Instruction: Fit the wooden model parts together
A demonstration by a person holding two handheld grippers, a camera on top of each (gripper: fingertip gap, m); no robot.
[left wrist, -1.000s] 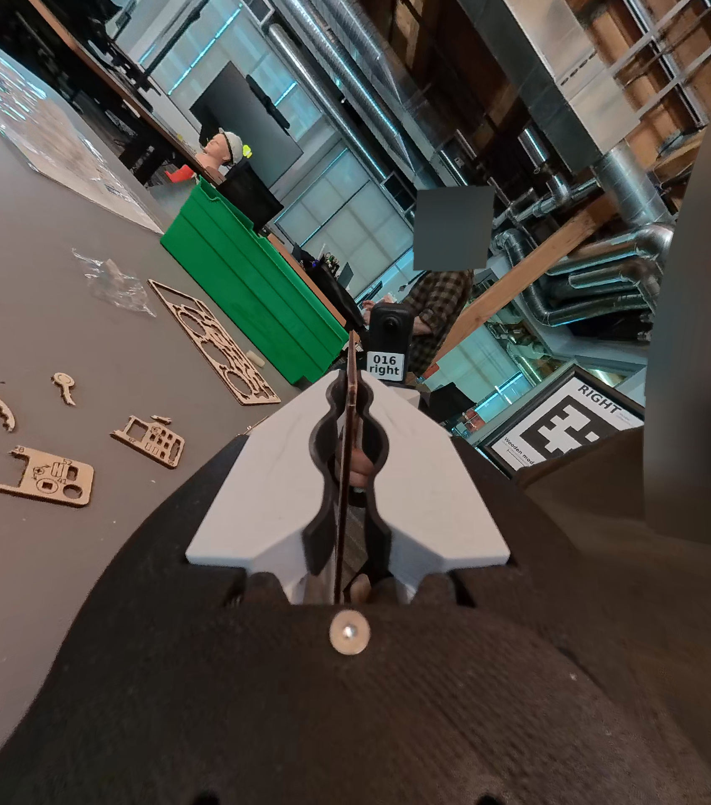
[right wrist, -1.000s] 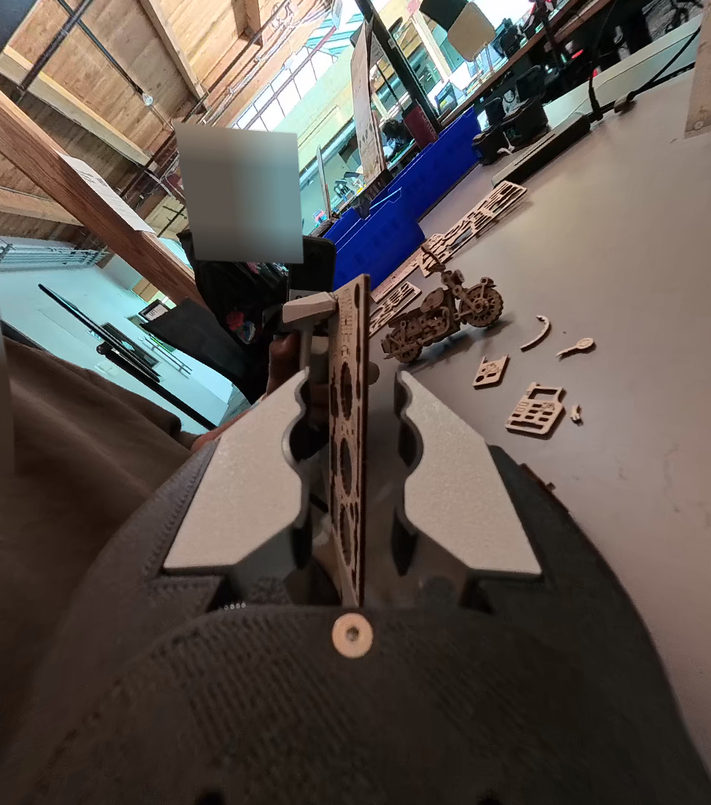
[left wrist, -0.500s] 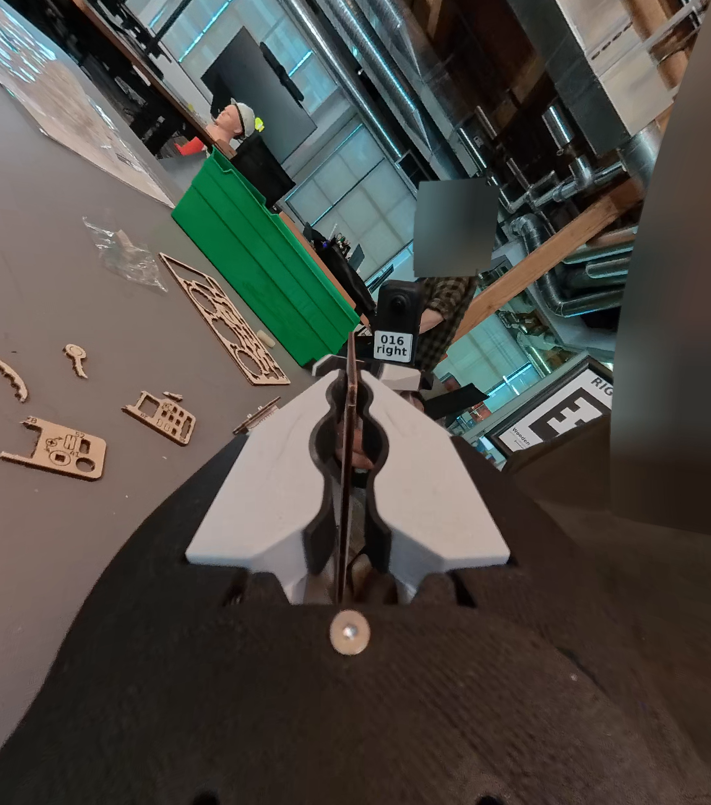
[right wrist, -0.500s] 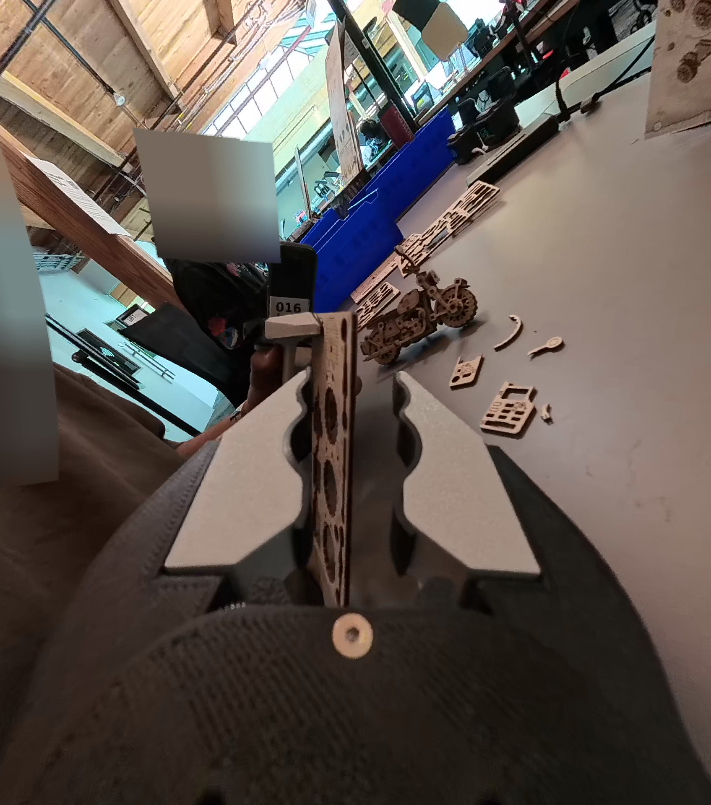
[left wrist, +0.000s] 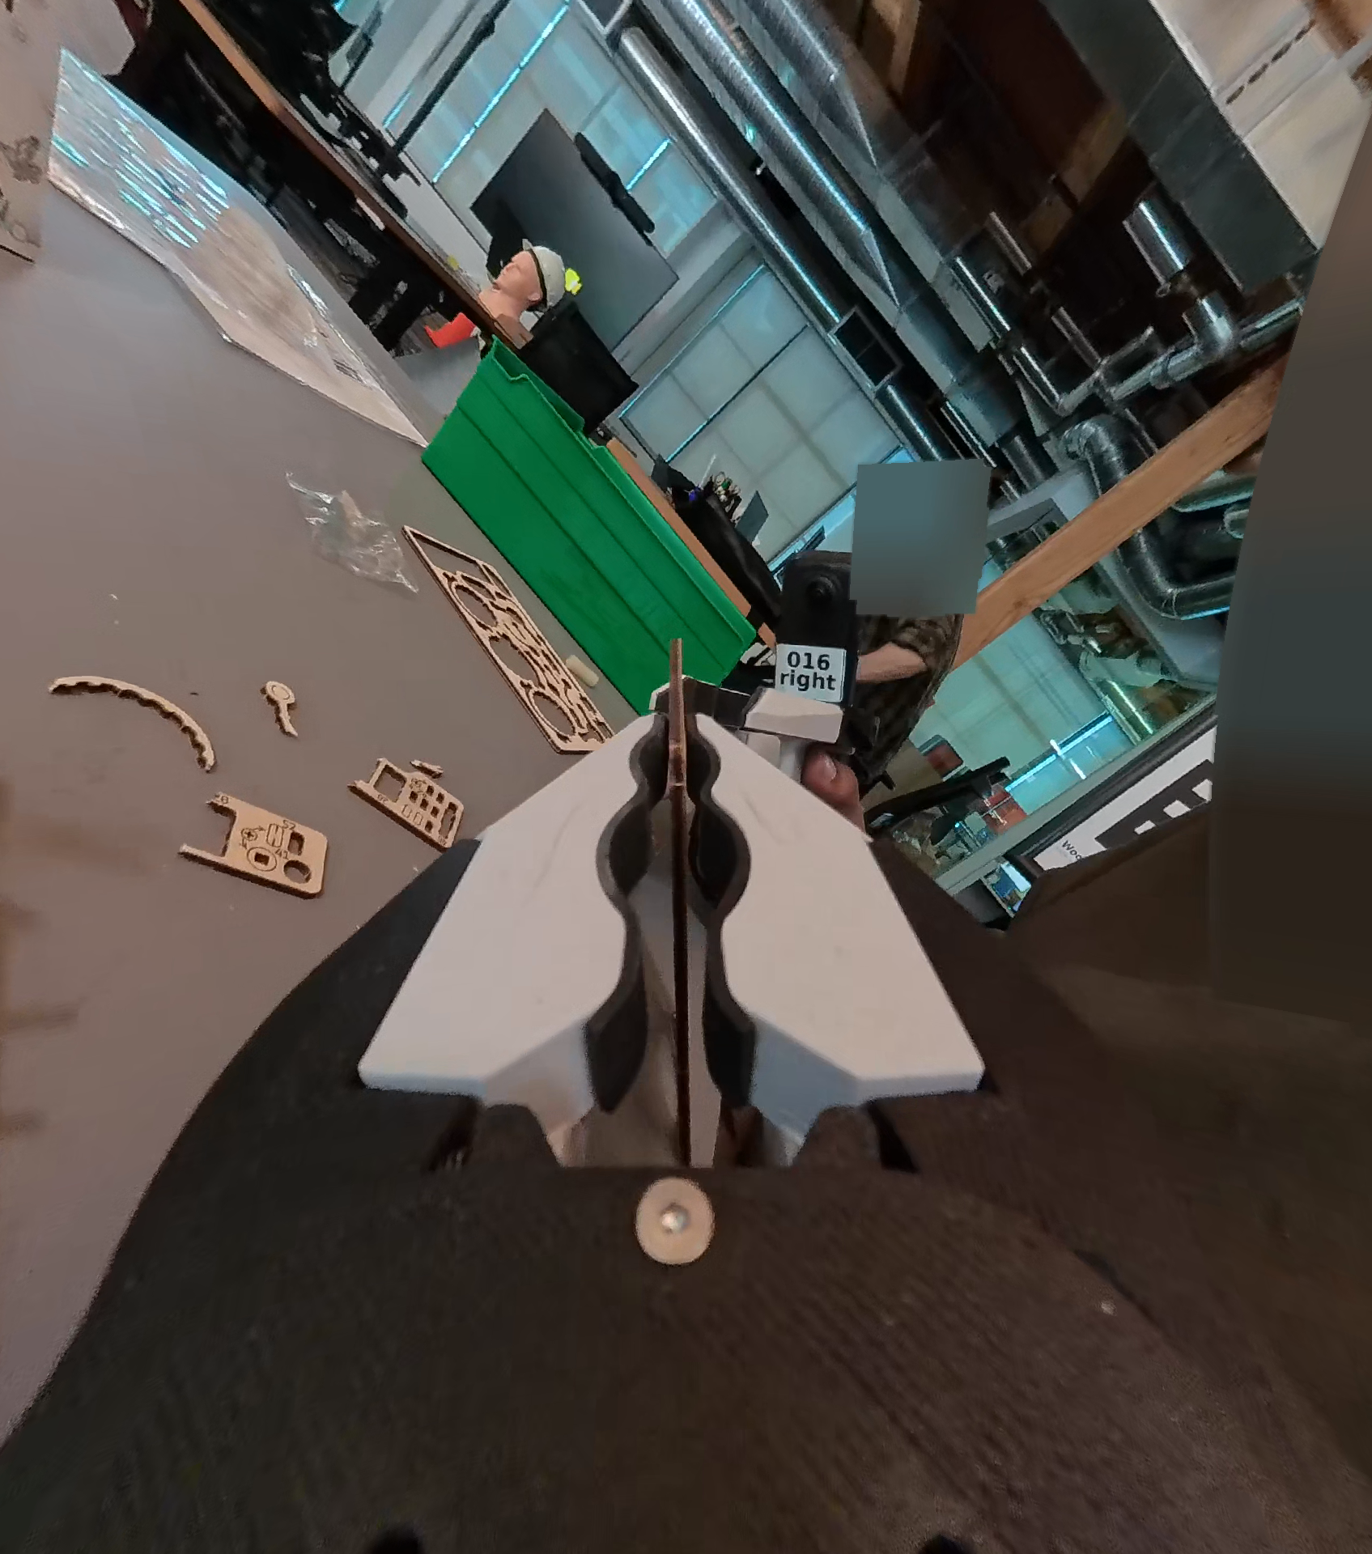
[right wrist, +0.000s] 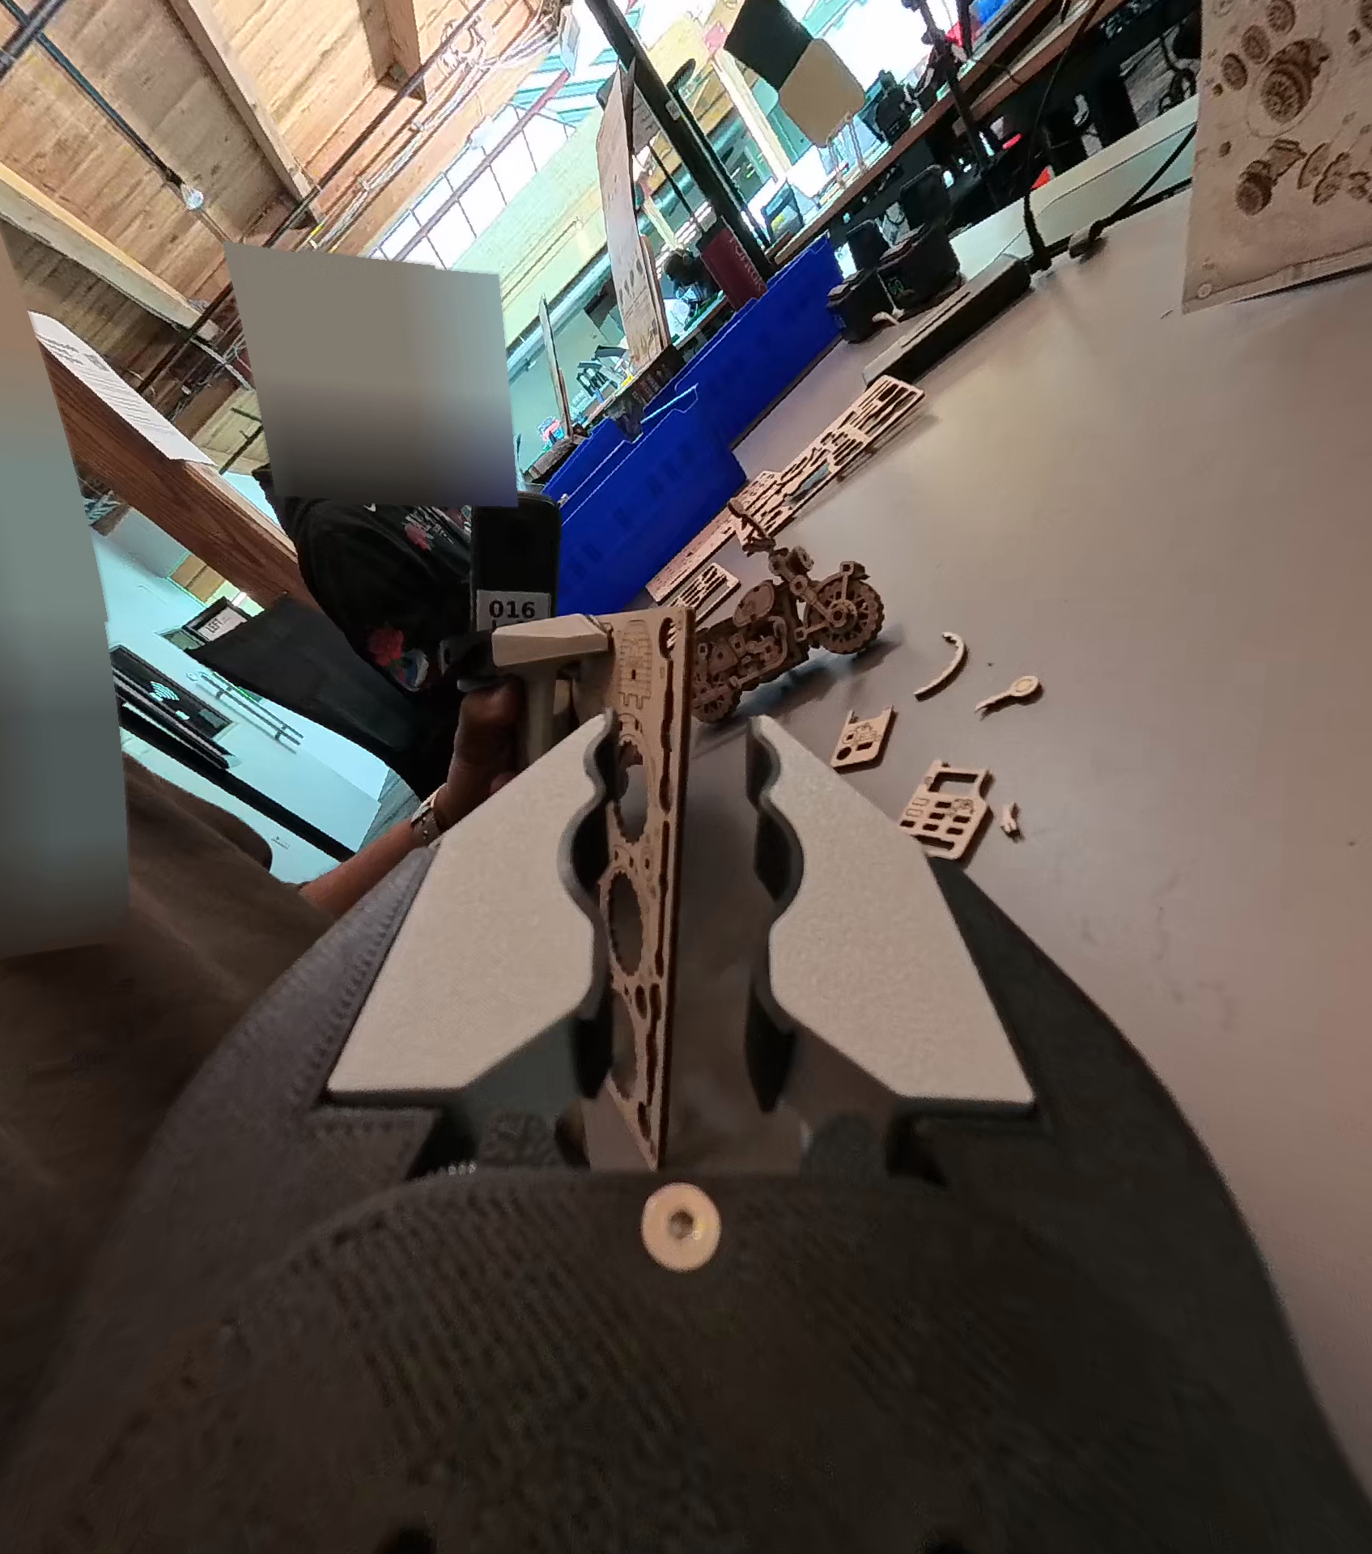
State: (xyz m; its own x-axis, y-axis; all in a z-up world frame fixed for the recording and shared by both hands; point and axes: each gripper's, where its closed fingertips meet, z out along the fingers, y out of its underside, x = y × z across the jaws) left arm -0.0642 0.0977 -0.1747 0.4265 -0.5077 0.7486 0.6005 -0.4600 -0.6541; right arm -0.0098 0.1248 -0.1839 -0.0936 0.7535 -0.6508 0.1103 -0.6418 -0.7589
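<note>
Thin perforated wooden sheet (left wrist: pixel 677 883) clamped edge-on by the left gripper (left wrist: pixel 675 740).

The right gripper (right wrist: pixel 670 757) is seen spread apart around it; the sheet's lower end is hidden at 6 o'clock.

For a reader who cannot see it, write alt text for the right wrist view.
A wooden sheet stands on edge between the open right gripper, against its left finger; the left gripper holds its far end. Beyond, on the grey table, stand a wooden motorcycle and small loose parts.

Grey wavy-edged fingers (left wrist: pixel 497 950), black textured gripper body, silver screw (left wrist: pixel 674 1218)
</note>
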